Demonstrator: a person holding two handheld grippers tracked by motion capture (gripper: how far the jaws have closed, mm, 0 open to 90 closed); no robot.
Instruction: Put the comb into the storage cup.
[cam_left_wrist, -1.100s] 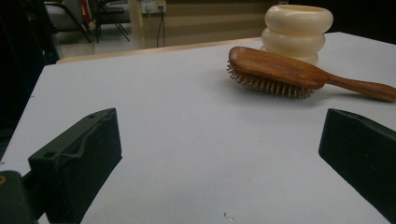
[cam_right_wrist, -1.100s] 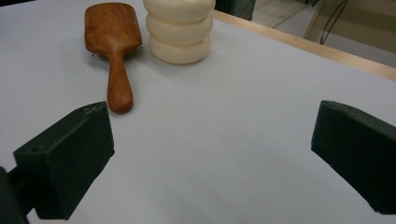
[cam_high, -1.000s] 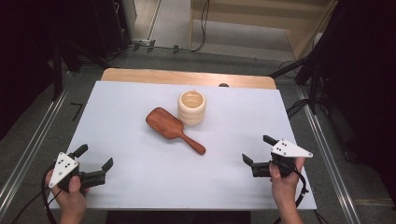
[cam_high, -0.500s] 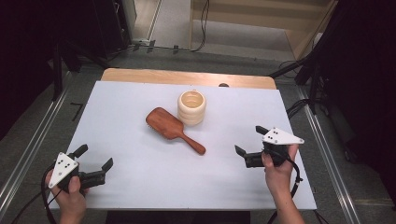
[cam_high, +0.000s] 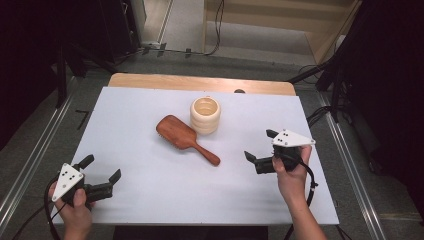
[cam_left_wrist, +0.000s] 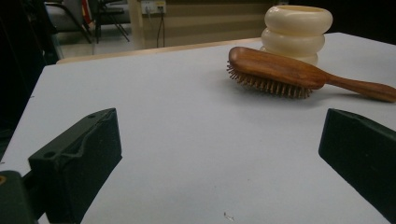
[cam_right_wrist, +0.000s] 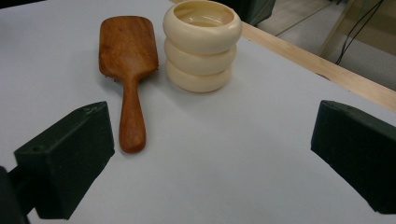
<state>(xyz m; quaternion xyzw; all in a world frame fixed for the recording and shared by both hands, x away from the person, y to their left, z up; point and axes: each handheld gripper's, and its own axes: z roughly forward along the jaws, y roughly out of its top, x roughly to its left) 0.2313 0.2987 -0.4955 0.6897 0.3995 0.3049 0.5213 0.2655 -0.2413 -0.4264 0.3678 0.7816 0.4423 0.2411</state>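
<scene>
While both tongs gape, hairbrush (cam_high: 186, 138) touches cup (cam_high: 205, 115).

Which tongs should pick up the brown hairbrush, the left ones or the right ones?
Probably the right tongs. They are open, and the brown wooden hairbrush's handle end points toward them, close by. The left tongs, open too, sit farther off near the table's front corner.

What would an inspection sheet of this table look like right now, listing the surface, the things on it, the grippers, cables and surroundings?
Surface: white table, wooden strip along its far edge.
Things: wooden hairbrush lying bristles down, beside a cream ringed cup, upright.
Clutter: nothing seen.
Grippers: left gripper open, near the front left corner; right gripper open, facing the brush handle; neither holds anything.
Cables: one trails from each gripper; more on the floor behind.
Surroundings: dark stands, metal rails, wooden furniture beyond.
</scene>
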